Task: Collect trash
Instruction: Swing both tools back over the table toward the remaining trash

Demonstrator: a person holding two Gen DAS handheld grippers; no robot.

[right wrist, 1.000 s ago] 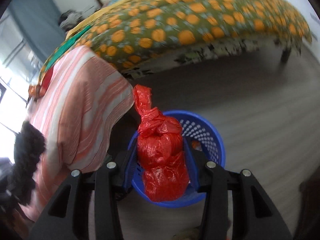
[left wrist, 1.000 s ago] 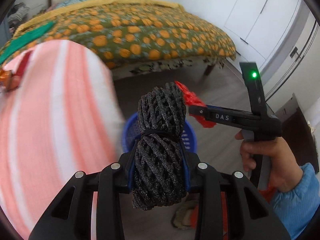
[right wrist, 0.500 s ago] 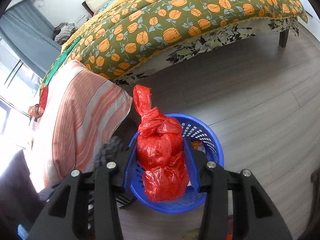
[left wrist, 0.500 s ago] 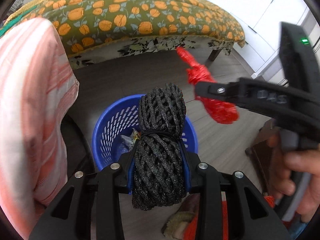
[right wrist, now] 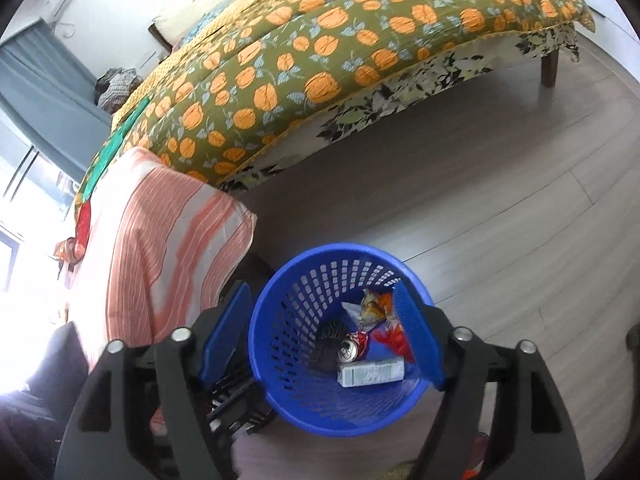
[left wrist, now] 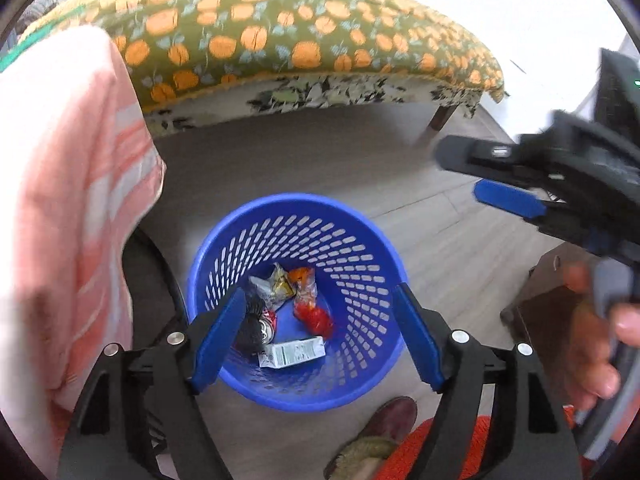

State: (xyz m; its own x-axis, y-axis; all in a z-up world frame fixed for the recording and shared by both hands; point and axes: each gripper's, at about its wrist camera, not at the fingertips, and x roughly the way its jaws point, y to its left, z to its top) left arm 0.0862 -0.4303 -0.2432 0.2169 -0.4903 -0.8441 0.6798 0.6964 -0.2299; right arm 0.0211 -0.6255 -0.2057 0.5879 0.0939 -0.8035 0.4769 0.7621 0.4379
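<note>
A blue perforated basket (left wrist: 296, 202) stands on the wooden floor below both grippers. In it lie a black mesh bundle (left wrist: 249, 322), a red plastic bag (left wrist: 317, 317), a white carton (left wrist: 292, 354), a drink can (left wrist: 266, 326) and a crumpled wrapper (left wrist: 274, 284). My left gripper (left wrist: 318, 296) hangs over the basket, its jaws opening with nothing between them. My right gripper (right wrist: 320, 292) is also above the basket (right wrist: 340, 250), jaws opening and empty; it shows in the left wrist view at the upper right (left wrist: 464, 176). The red bag (right wrist: 390, 336) and carton (right wrist: 370, 374) lie beneath it.
A bed with an orange-patterned cover (right wrist: 320, 60) runs along the back. A pink striped cloth (left wrist: 60, 200) hangs over a chair just left of the basket. A shoe (left wrist: 390, 420) and an orange mat (left wrist: 416, 452) lie close in front. Dark furniture (left wrist: 548, 312) stands at the right.
Both grippers have opened. The black mesh bundle left the left gripper and the red bag left the right one; both now lie in the basket. The left gripper came down over it.
</note>
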